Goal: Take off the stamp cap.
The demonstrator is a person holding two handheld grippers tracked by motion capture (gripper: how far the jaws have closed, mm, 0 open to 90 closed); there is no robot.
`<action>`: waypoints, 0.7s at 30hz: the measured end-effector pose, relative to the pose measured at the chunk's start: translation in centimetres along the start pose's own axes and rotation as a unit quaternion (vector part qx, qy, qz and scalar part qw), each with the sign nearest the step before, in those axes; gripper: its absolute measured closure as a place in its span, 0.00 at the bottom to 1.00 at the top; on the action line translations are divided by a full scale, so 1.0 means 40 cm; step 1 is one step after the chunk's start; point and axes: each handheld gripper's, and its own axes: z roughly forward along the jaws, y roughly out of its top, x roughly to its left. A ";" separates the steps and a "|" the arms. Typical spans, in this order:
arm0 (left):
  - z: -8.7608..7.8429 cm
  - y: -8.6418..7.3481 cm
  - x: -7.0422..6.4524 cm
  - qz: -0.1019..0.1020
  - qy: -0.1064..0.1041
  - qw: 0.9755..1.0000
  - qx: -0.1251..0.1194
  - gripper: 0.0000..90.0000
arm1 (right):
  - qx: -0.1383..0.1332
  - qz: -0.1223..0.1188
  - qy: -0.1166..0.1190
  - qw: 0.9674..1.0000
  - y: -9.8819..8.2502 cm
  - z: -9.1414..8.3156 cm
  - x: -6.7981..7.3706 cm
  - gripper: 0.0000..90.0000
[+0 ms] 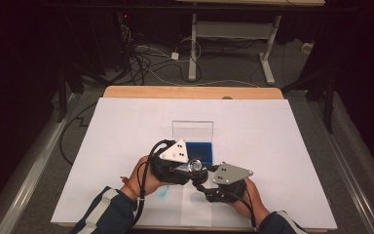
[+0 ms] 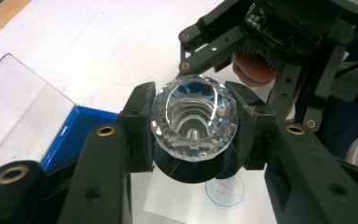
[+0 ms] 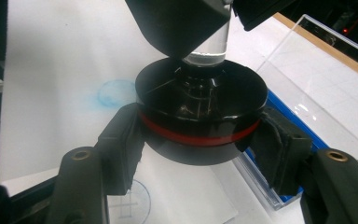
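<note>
- Left gripper view, centre of frame: a faceted crystal piece point(image 2: 194, 119) sits clamped between the left gripper point(image 2: 193, 126) jaws, which are closed snugly on its sides; a black base point(image 2: 191, 170) shows just beneath it.
- Right gripper view, centre: the right gripper point(image 3: 200, 135) has its jaws closed on the black base point(image 3: 200, 116), gripping at its red band, with the clear crystal stem rising from its top.
- High view, lower centre: both grippers point(image 1: 177, 163) point(image 1: 209, 183) meet above the white sheet point(image 1: 272, 146), just below the blue-lined box point(image 1: 200, 151) with its clear lid point(image 1: 192, 127) standing open.
- Step in hand, as I judge it: seating or parting crystal and base, held aloft.
- Next move likely calls for a steady, straight pull or push along the shared axis, without loosening either grip.
</note>
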 end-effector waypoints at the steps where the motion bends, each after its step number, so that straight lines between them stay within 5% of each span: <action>1: 0.000 0.000 -0.001 -0.002 0.005 1.000 -0.001 0.60 | -0.002 0.002 0.000 1.000 0.000 0.000 0.001 0.43; 12: 0.004 0.000 -0.004 -0.009 0.021 1.000 -0.011 0.60 | -0.001 0.022 -0.013 1.000 0.000 -0.004 0.001 0.43; 21: -0.002 -0.010 0.010 -0.017 -0.002 1.000 -0.023 0.60 | 0.002 0.021 -0.003 1.000 0.003 -0.008 -0.001 0.44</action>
